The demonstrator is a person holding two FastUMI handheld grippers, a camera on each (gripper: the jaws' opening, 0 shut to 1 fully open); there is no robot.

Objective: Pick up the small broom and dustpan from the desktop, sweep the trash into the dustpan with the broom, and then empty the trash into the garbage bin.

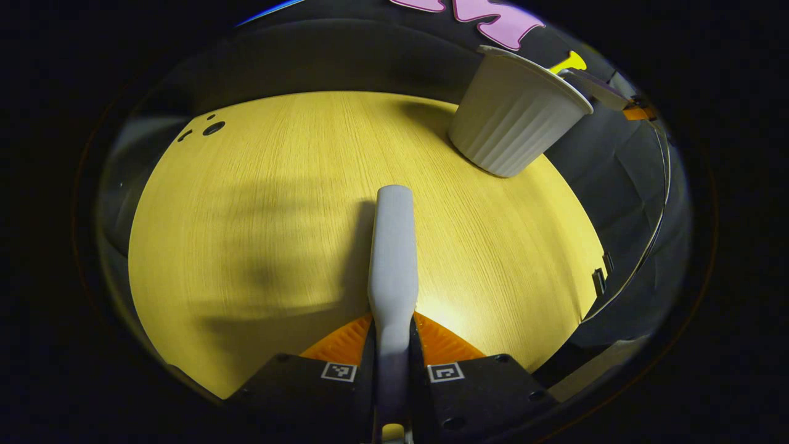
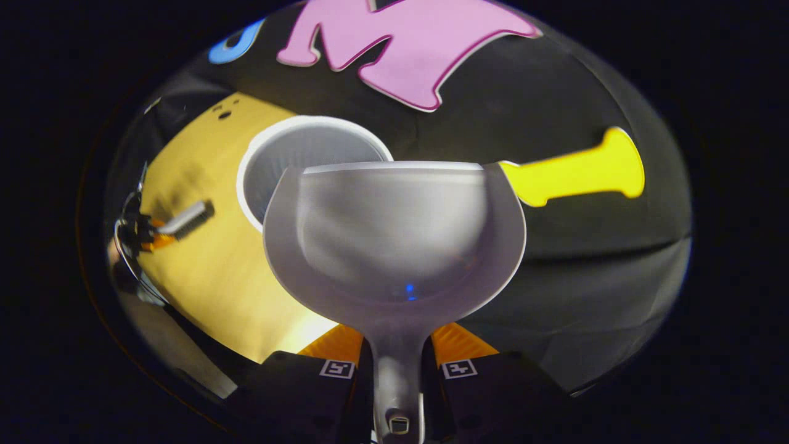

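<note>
one broom, its handle pinched between the left gripper fingers, held out over the desktop. one dustpan, handle clamped in the right gripper, tipped up beside the rim of the one white ribbed garbage bin on the desk's far corner.

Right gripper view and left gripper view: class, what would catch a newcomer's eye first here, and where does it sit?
In the right gripper view the pale dustpan looms in the middle, its handle clamped in the right tool, with the white bin just behind it on the yellow desk. In the left gripper view the broom juts forward from the left tool over the desk, the ribbed bin at upper right.
</note>
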